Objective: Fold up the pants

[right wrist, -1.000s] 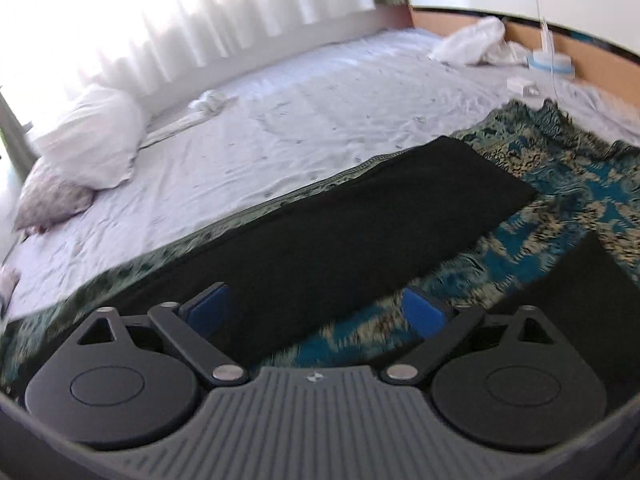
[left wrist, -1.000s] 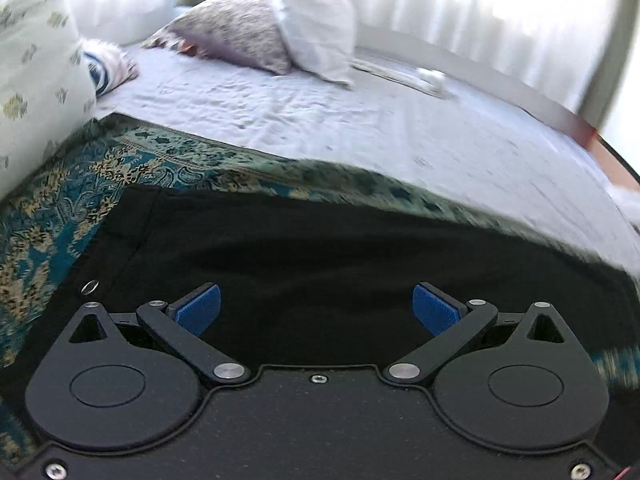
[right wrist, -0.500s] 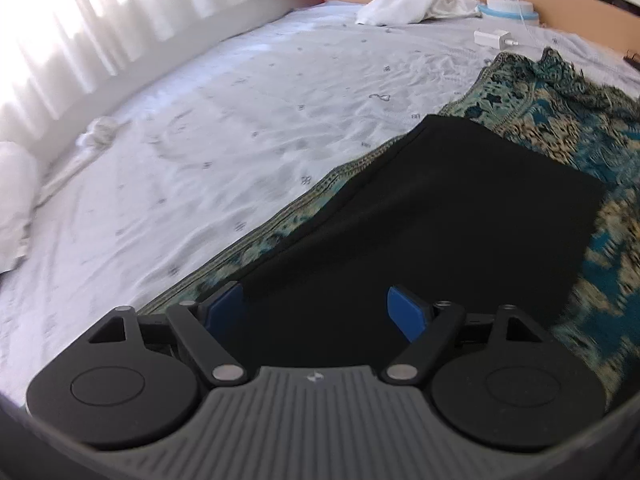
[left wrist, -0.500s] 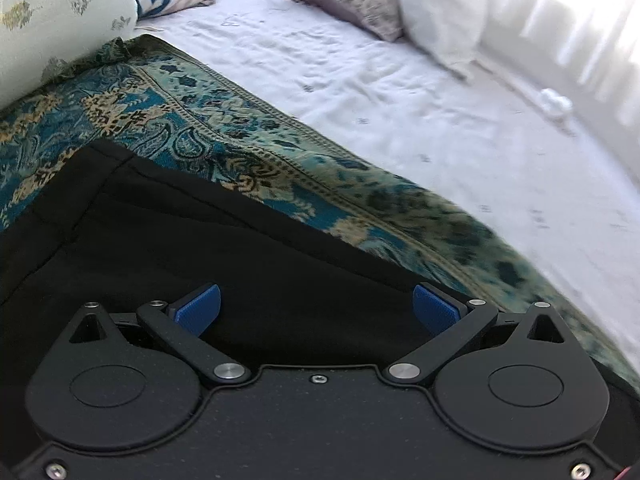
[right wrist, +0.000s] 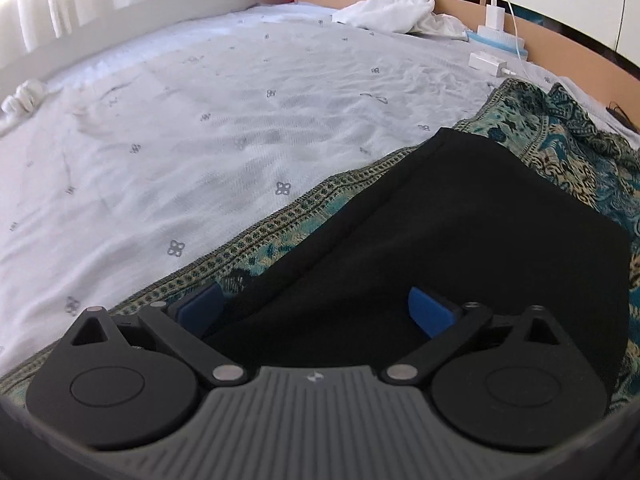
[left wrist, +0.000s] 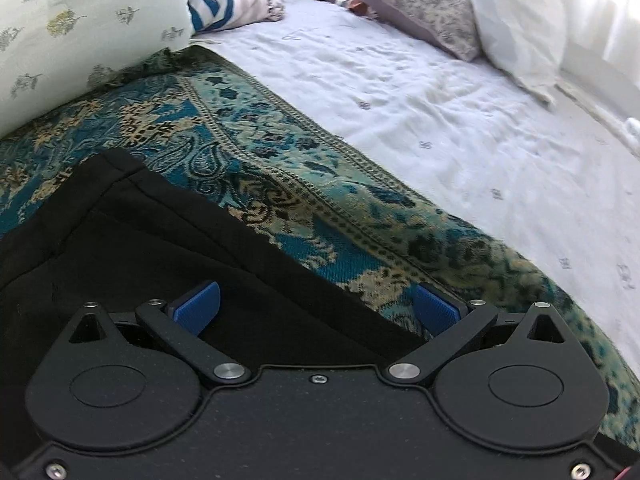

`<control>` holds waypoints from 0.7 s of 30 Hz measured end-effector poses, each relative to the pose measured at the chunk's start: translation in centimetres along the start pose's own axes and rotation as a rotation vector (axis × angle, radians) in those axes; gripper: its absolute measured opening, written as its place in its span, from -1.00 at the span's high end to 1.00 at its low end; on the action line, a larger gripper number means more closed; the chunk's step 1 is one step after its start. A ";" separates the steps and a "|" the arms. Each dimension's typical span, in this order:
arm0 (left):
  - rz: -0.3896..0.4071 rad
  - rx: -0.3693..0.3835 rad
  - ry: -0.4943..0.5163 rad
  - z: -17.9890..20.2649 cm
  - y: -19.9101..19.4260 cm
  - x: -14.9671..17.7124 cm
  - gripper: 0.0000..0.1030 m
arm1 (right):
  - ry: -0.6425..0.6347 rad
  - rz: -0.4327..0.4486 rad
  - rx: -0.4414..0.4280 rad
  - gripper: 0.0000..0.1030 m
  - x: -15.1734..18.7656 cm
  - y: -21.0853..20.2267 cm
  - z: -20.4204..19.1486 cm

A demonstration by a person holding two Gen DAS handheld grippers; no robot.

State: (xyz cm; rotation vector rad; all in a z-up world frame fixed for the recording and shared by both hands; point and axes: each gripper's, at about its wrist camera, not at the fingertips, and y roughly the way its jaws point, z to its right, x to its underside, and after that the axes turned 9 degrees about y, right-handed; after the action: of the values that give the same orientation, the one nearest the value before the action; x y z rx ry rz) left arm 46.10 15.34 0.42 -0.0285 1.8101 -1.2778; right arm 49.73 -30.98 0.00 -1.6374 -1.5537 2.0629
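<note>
Black pants [left wrist: 152, 248] lie flat on a teal patterned cloth [left wrist: 248, 152] on the bed. The left wrist view shows their waistband end, with its corner at the upper left. My left gripper [left wrist: 318, 306] is open just above the pants' far edge, holding nothing. The right wrist view shows a leg end of the pants [right wrist: 460, 232] with its hem at the far right. My right gripper [right wrist: 316, 310] is open over the leg's far edge, holding nothing.
A white dotted bedsheet [right wrist: 200, 140] stretches beyond the cloth. Pillows [left wrist: 420, 4] and a striped cloth [left wrist: 224, 4] lie at the bed's head. A white garment [right wrist: 392, 8], chargers [right wrist: 490, 62] and a wooden bed rim [right wrist: 568, 52] are at the foot end.
Both grippers have moved lower and closer to the pants' far edge, the left swinging toward the waistband corner, the right toward the leg hem. Both stayed open.
</note>
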 end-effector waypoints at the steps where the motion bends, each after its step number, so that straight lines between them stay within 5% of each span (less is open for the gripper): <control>1: -0.006 -0.027 0.019 0.5 0.3 -0.1 -1.00 | -0.020 0.001 0.014 -1.00 0.0 0.2 -0.3; 6: -0.003 -0.050 0.055 1.1 0.1 0.2 -0.98 | -0.043 -0.037 -0.010 -0.82 -0.4 -0.1 0.2; 7: -0.001 -0.043 0.062 0.9 -0.1 0.2 -0.81 | -0.048 -0.043 -0.008 -0.59 -0.6 -0.5 0.5; 11: 0.050 -0.004 0.046 -0.8 -2.2 0.8 0.44 | -0.006 -0.071 -0.039 0.36 -1.5 -2.3 2.7; 13: 0.047 0.072 0.043 -1.8 -3.1 1.1 0.74 | 0.015 -0.075 -0.053 0.68 -1.8 -3.3 4.3; 21: 0.090 0.152 0.129 -5.3 -7.7 3.1 0.91 | 0.023 -0.016 -0.099 0.91 -2.8 -7.6 12.2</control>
State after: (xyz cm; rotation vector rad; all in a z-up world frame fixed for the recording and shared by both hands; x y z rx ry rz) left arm 37.28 14.21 4.64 0.2220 1.7954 -1.3756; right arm 37.90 -36.85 6.35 -1.6687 -1.6807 1.9819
